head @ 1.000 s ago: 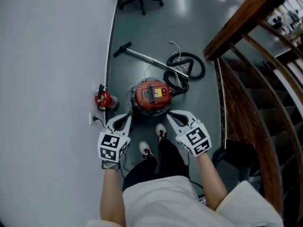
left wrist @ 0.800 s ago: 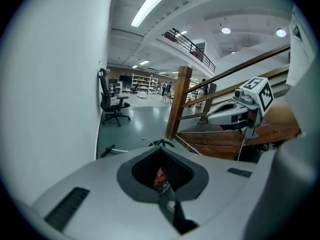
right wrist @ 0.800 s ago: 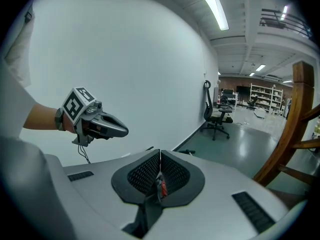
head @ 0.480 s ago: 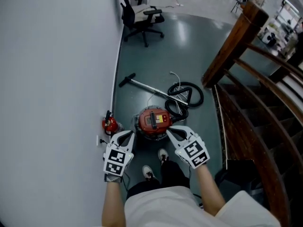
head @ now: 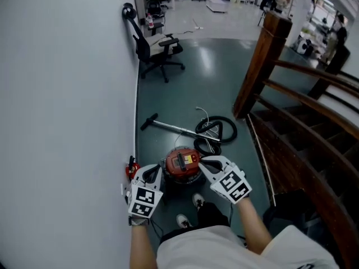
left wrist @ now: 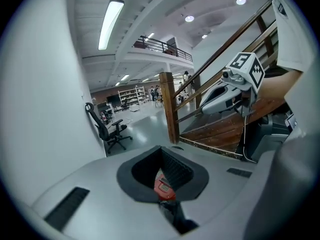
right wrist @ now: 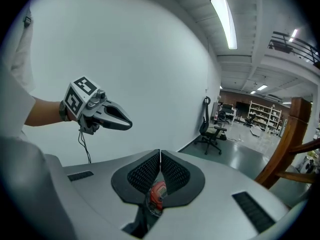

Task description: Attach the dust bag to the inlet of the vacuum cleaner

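The red canister vacuum cleaner (head: 182, 164) stands on the grey-green floor, right below my two raised grippers. In the head view my left gripper (head: 151, 173) hangs over its left edge and my right gripper (head: 205, 162) over its right edge. Both are shut with nothing between the jaws. Through the gap behind the left gripper's (left wrist: 161, 149) closed tips I see the vacuum cleaner (left wrist: 162, 187). The right gripper (right wrist: 160, 154) frames the vacuum cleaner (right wrist: 158, 193) the same way. No dust bag shows in any view.
The black hose (head: 216, 129) and metal wand (head: 168, 126) lie on the floor beyond the vacuum. A red fire extinguisher (head: 131, 170) stands by the white wall on the left. A wooden stair rail (head: 263, 66) runs along the right. An office chair (head: 154, 52) stands further back.
Both grippers have risen together, still shut and holding nothing. The vacuum now looks smaller and farther below. The head view has tilted up, showing more of the room.
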Demonstrator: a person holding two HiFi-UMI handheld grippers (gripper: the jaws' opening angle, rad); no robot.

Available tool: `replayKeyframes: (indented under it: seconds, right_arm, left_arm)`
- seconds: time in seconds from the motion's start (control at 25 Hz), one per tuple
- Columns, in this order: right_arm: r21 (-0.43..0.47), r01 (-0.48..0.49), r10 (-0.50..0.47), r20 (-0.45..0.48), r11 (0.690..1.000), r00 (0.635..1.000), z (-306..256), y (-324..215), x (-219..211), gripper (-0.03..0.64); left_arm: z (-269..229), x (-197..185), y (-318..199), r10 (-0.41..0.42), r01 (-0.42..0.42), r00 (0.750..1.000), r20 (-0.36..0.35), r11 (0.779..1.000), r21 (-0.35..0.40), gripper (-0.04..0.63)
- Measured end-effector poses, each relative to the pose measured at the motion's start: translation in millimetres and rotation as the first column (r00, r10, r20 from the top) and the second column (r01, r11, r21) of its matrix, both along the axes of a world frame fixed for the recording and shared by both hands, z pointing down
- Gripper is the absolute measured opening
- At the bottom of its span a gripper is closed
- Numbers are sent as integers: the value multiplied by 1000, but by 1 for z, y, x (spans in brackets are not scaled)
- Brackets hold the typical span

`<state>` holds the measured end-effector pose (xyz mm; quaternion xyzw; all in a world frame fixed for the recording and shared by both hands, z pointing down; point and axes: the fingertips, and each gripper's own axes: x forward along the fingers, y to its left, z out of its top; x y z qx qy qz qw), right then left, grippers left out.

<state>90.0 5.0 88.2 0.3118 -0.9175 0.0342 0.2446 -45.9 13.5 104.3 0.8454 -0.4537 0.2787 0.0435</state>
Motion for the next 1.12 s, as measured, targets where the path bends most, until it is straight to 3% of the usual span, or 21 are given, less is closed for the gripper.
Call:
replayKeyframes:
  seconds: [0.44, 1.12]
  right_arm:
    - [99, 53, -53, -5, 994, 999, -62, 5, -14, 32]
    - [230, 153, -147, -42, 961, 988, -141, 26, -37, 32]
  left_arm:
    - [-66, 3, -5, 53, -55, 998, 25, 993, 100, 2]
    - [-153, 6, 15, 114, -144, 984, 134, 960, 238, 2]
